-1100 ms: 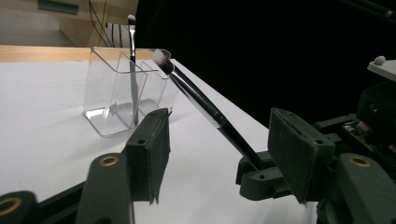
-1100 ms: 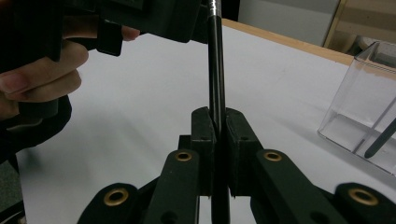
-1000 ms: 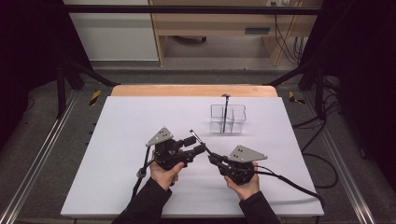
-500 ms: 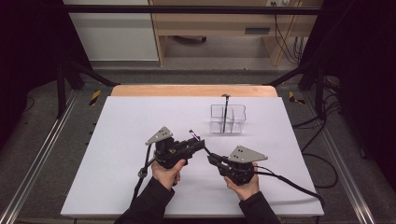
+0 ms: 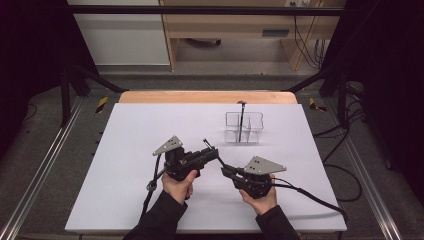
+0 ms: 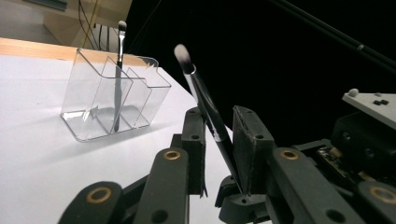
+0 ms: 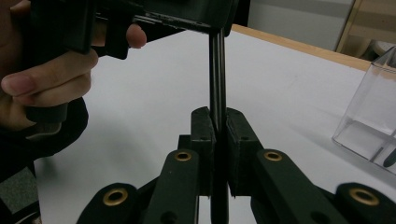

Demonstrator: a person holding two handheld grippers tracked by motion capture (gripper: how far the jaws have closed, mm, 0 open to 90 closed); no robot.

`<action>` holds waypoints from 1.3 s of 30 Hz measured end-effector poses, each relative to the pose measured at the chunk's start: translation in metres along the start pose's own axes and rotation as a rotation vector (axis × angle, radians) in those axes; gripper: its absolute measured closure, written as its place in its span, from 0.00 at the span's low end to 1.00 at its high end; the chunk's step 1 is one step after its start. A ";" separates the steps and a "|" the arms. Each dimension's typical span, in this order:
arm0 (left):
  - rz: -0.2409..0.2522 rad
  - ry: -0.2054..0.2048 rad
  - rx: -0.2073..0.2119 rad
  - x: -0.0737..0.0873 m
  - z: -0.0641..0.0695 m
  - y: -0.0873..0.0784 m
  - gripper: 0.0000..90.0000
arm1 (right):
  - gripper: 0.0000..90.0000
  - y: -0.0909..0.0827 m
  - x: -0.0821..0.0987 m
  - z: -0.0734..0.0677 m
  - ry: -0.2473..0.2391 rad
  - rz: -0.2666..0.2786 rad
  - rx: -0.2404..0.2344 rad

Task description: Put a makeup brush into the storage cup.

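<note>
White table sheet (image 5: pixel 125 165) over wood edge (image 5: pixel 200 96), dark room, both claws clamping one brush (image 6: pixel 205 102), left claw (image 5: pixel 209 151) just closing, right claw (image 5: pixel 226 171).

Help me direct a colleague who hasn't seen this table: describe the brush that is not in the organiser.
On the white table, look at the near middle, where two hand-held tools meet. A thin black makeup brush with a pale tip spans between the left claw and right claw. The other brush stands upright in the clear organiser.

White table (image 5: pixel 125 150) w/ wooden far edge; clear organiser (image 5: pixel 243 127) holds a 2nd brush (image 5: pixel 241 120).
</note>
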State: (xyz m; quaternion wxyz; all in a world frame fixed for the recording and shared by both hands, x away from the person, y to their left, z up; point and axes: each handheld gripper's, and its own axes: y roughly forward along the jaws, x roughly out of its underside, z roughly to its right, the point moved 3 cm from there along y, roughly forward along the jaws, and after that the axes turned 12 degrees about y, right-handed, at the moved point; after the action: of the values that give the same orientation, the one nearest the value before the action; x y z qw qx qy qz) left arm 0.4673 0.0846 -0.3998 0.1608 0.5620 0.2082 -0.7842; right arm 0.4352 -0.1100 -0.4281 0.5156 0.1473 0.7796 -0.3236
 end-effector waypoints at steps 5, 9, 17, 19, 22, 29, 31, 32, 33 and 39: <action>0.010 0.007 0.014 -0.002 0.004 -0.001 0.86 | 0.93 0.001 0.001 -0.001 -0.003 -0.002 -0.006; 0.016 0.013 0.024 -0.003 0.006 -0.002 0.88 | 0.92 0.001 0.000 -0.001 -0.007 0.000 -0.007; 0.023 0.037 0.051 -0.005 0.014 -0.003 0.92 | 0.90 0.002 0.001 -0.001 -0.010 -0.006 -0.008; 0.021 0.053 0.045 -0.006 0.015 -0.003 0.92 | 0.87 0.002 0.001 -0.001 -0.008 -0.008 -0.007; 0.015 0.066 0.037 -0.007 0.014 -0.004 0.92 | 0.77 0.001 0.000 0.000 -0.001 -0.008 0.004; -0.033 0.128 -0.020 -0.005 0.014 -0.005 0.92 | 0.56 -0.001 -0.003 0.002 0.013 0.006 0.034; -0.051 0.144 -0.027 -0.005 0.015 -0.003 0.92 | 0.56 -0.001 -0.003 0.003 0.014 -0.002 0.041; -0.060 0.153 -0.029 -0.004 0.016 -0.002 0.92 | 0.56 0.000 -0.003 0.003 0.017 -0.007 0.040; -0.070 0.162 -0.033 -0.004 0.017 -0.001 0.92 | 0.57 0.000 -0.003 0.002 0.017 -0.009 0.038; -0.110 0.201 -0.033 -0.001 0.025 0.007 0.92 | 0.64 -0.001 -0.004 -0.001 0.010 -0.030 0.036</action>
State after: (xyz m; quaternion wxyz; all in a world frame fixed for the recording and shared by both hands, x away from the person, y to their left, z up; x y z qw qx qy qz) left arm 0.4508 0.0661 -0.3931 0.1051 0.6227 0.2669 -0.7280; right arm 0.4363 -0.1097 -0.4242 0.5043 0.1465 0.7782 -0.3443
